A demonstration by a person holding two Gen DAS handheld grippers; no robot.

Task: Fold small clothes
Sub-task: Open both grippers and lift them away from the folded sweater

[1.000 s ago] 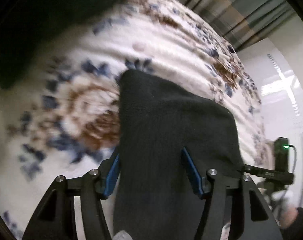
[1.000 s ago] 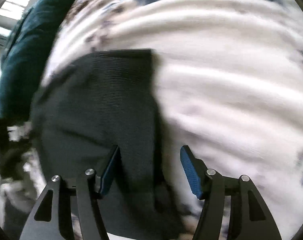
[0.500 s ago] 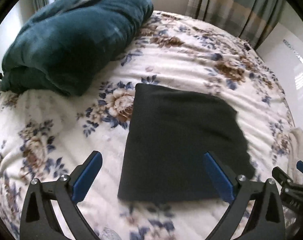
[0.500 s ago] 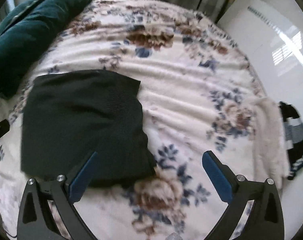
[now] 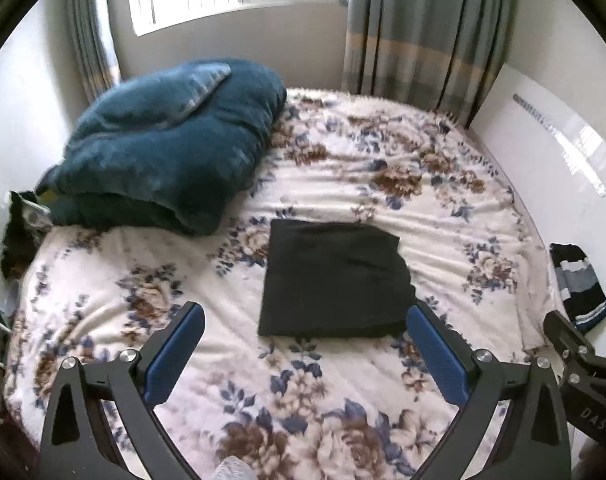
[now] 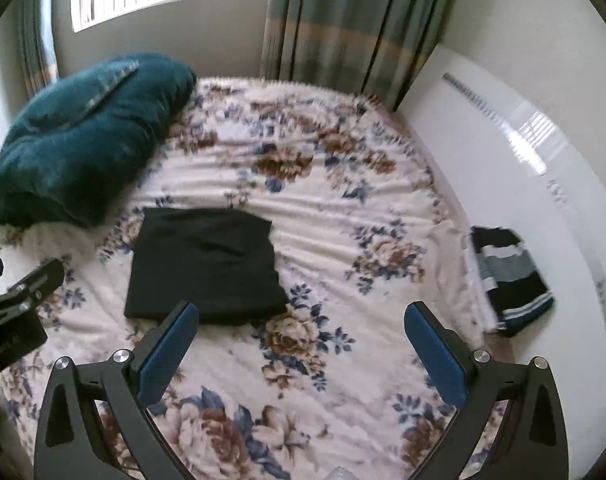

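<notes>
Plush teal blanket (image 5: 163, 144), bunched and rounded, sits at the bed's far left corner. Right of it, the black garment (image 5: 335, 280), a flat knit rectangle, lies folded mid-bed on the fleecy floral bedspread (image 5: 383, 168). Farther right, a striped dark knit (image 6: 507, 276) rests at the bed's edge. Left hand-held gripper (image 5: 303, 354) and right hand-held gripper (image 6: 301, 354) both gape fully, gripping nothing. "DAS" shows on the right one's body.

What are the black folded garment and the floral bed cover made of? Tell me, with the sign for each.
Black folded garment: looks like a fine matte knit, probably cotton or a blend; no sheen, soft rounded fold edges.
Floral bed cover: seems a plush fleece, likely synthetic; fuzzy surface, soft ripples, slightly blurred print.
</notes>
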